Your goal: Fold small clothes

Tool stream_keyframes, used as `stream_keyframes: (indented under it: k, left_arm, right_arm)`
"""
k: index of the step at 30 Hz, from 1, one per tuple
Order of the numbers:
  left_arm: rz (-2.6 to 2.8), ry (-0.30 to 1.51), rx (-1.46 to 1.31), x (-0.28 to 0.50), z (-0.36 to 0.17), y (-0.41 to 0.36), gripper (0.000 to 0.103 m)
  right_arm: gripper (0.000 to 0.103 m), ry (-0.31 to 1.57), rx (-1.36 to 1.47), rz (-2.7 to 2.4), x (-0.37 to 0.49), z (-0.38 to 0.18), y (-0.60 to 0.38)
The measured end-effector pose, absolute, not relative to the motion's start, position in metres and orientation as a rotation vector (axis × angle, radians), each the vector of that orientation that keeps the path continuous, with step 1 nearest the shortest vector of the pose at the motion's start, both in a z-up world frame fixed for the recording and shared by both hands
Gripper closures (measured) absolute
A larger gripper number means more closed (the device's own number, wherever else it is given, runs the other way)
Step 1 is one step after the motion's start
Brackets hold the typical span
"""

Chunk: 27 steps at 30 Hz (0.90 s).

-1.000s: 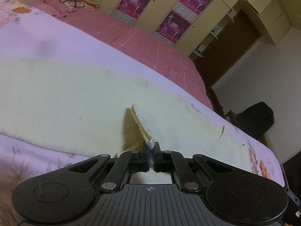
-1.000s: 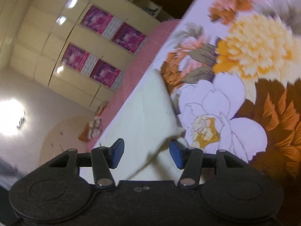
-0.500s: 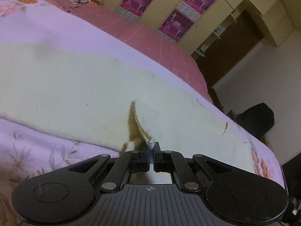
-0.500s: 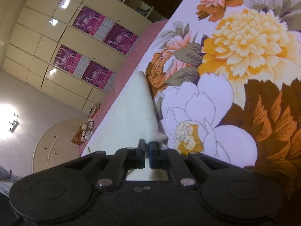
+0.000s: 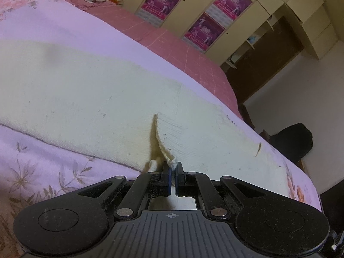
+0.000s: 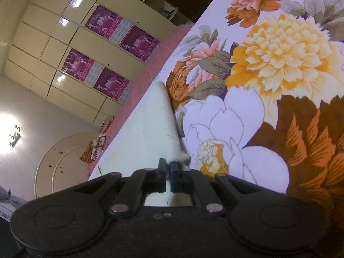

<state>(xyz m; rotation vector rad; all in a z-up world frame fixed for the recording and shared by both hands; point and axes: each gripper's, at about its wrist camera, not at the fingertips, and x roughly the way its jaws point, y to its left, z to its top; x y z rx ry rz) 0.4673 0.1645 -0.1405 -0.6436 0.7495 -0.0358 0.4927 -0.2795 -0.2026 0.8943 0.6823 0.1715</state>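
My left gripper [image 5: 173, 167] is pinched tight on the near edge of the cream garment [image 5: 86, 99], lifting a small peak at lower centre of the frame. My right gripper [image 6: 168, 165] is clamped on the garment too, low in the frame. The garment lies spread on the floral bedspread [image 6: 268, 99].

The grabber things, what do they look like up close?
Both are black. The left gripper has a ribbed plate with a tiny crosshair mark, round discs either side, silver rivets and blue-padded fingers. The right gripper looks alike, speckled with dust. No cables or sleeves show.
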Motion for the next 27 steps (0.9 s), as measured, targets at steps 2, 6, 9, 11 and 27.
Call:
stream_keyframes:
  k: [2, 6, 9, 11, 27]
  left_arm:
    - [-0.038, 0.750, -0.638, 0.468, -0.140, 0.165, 0.099]
    - [-0.008, 0.731, -0.597, 0.454, -0.129, 0.173, 0.098]
    - [0.102, 0.653, -0.529, 0.437, -0.111, 0.185, 0.094]
    - [0.098, 0.621, -0.547, 0.441, -0.106, 0.189, 0.094]
    - [-0.055, 0.675, -0.296, 0.515, -0.109, 0.102, 0.078]
  right_arm:
    - [0.100, 0.686, 0.883, 0.168, 0.492, -0.204, -0.279]
    - [0.095, 0.701, 0.835, 0.173, 0.492, -0.197, -0.277]
    - [0.072, 0.681, 0.758, 0.183, 0.483, -0.176, -0.281]
    - [0.076, 0.639, 0.650, 0.180, 0.482, -0.159, -0.280]
    - [0.084, 0.640, 0.246, 0.201, 0.547, -0.142, -0.234]
